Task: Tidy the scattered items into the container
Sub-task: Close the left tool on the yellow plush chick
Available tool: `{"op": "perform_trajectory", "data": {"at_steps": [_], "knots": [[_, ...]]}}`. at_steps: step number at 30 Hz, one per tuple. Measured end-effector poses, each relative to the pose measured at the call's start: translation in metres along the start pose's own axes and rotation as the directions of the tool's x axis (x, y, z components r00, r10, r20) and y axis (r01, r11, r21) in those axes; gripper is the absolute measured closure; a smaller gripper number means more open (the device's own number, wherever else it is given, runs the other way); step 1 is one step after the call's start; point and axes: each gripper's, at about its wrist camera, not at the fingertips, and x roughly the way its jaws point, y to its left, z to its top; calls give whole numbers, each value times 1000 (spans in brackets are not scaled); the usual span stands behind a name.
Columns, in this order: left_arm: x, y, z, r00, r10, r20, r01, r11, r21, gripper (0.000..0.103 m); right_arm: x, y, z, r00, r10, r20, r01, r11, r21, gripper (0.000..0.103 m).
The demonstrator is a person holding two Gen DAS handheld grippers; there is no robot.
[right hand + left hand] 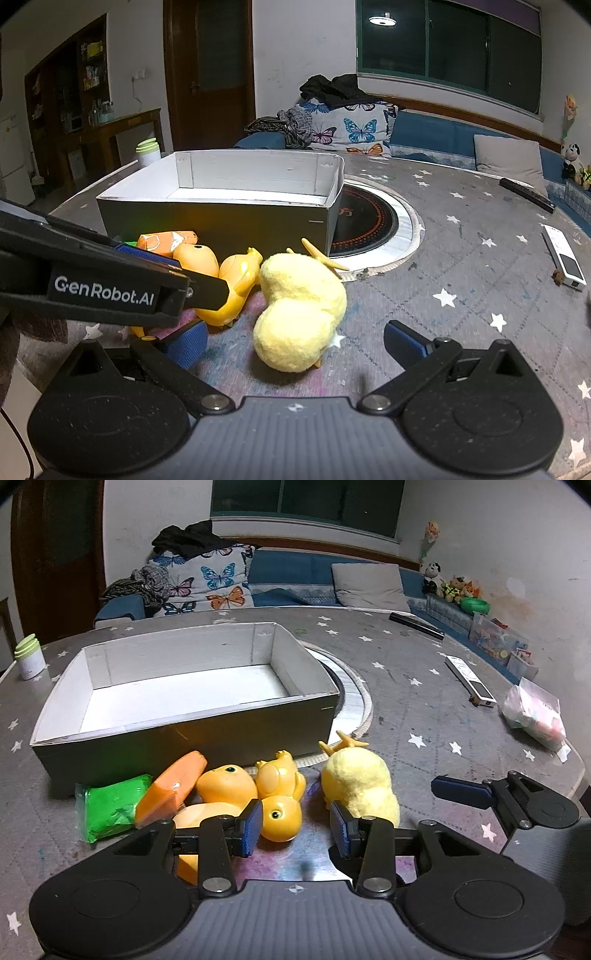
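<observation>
We see the cardboard box (pixel 192 686) standing empty on the star-patterned table (pixel 424 701), toys scattered just before it. Our left gripper (pixel 295 829) holds its jaws open around a rubber duck (pixel 280 818); our right gripper (pixel 295 347), jaws spread wide, flanks the yellow plush chick (pixel 299 314).

Box (pixel 177 738): you have it open, white inside, empty, upright.
Plush chick (pixel 299 314): yellow, on its side, before the box.
Rubber ducks (pixel 280 812): orange-yellow, toppled, clustered left of the chick.
Orange packet (pixel 173 786), green packet (pixel 109 808): leftmost, touching.
</observation>
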Motion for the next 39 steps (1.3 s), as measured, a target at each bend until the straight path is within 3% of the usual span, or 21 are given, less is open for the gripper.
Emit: {"op": "perform_trajectory", "data": {"at_steps": [17, 39], "knots": [[24, -2, 20, 995, -83, -54, 81, 996, -47, 61, 9, -20, 9, 999, 31, 16, -32, 998, 50, 14], [46, -12, 43, 978, -186, -95, 178, 980, -84, 60, 31, -45, 13, 995, 97, -15, -94, 983, 158, 46]]}}
